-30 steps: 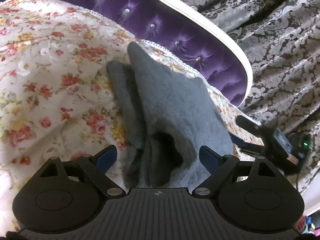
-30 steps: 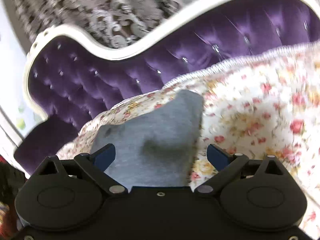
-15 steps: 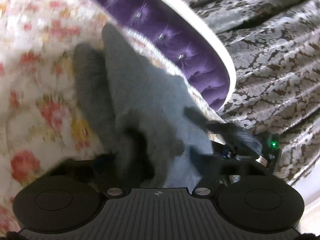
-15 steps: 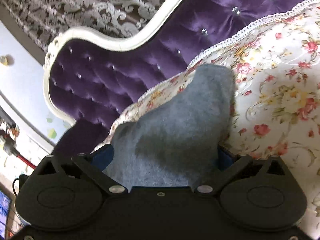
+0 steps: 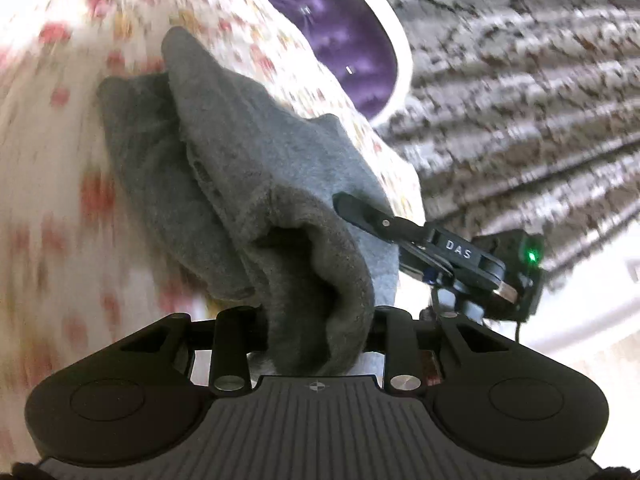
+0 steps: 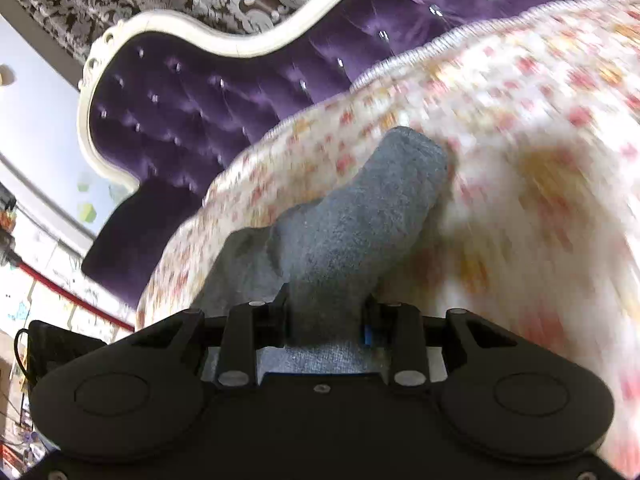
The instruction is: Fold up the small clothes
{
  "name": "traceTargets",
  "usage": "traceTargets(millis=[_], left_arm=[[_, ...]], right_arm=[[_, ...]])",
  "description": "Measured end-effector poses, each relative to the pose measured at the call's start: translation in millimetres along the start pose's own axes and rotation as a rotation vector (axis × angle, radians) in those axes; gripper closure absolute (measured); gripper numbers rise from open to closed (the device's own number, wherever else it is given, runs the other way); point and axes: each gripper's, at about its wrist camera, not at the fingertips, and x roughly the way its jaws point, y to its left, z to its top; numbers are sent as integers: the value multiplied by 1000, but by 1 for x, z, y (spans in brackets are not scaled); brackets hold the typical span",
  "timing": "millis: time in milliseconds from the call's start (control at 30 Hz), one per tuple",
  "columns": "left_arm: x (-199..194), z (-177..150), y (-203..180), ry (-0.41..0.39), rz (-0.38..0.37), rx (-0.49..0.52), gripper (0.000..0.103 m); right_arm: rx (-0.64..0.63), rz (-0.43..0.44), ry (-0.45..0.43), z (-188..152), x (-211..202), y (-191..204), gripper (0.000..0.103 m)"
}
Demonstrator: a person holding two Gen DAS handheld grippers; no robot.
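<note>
A small grey fleece garment (image 5: 256, 168) lies bunched on the floral bedspread (image 5: 60, 128). My left gripper (image 5: 316, 320) is shut on its near folded edge, with the cloth bulging up between the fingers. My right gripper (image 6: 324, 316) is shut on another edge of the same grey garment (image 6: 360, 216), which rises from the jaws toward the bed. The right gripper also shows in the left wrist view (image 5: 360, 212), clamped on the garment's right side. The pads are hidden by cloth.
A purple tufted headboard (image 6: 200, 92) with a white frame stands behind the bed; it also shows in the left wrist view (image 5: 352, 48). Grey damask curtains (image 5: 520, 80) hang beyond it. The bedspread (image 6: 520, 160) spreads to the right.
Both grippers have closed from open onto the grey garment's edges. Both views have swung and blurred, and the cloth has gathered up between the fingers.
</note>
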Motion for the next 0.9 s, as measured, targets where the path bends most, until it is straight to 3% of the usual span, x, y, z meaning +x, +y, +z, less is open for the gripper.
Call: traceTargets(millis=[100,267,333,567,767,800,900], left_arm=[[-10,-37,-9,10,25,7,73],[-22,-81,0,-30,159,-3,73],[-32,-92,4,-80,163,-9,72],[-44,-113,-14,-152,269,90,72],[-48,-127,-21,-182,317,158,72],[-50,-130,-20,-185,320,162,72],[-51,-135,-21,-194,339,186,72]], right_arm=[[-17,-22,30,-35,-33,13,57],[-13,-47,35,-91,-69,20,52],[-33,-106,4,-109,-78,21,44],[-140,-266,-147,-148,-108,37,36],[-330,-288,-297,-157,-119,70,36],[-354,-281,-298,-154,-116,74,39],[-422,-285,-290,-141,-98,81,65]])
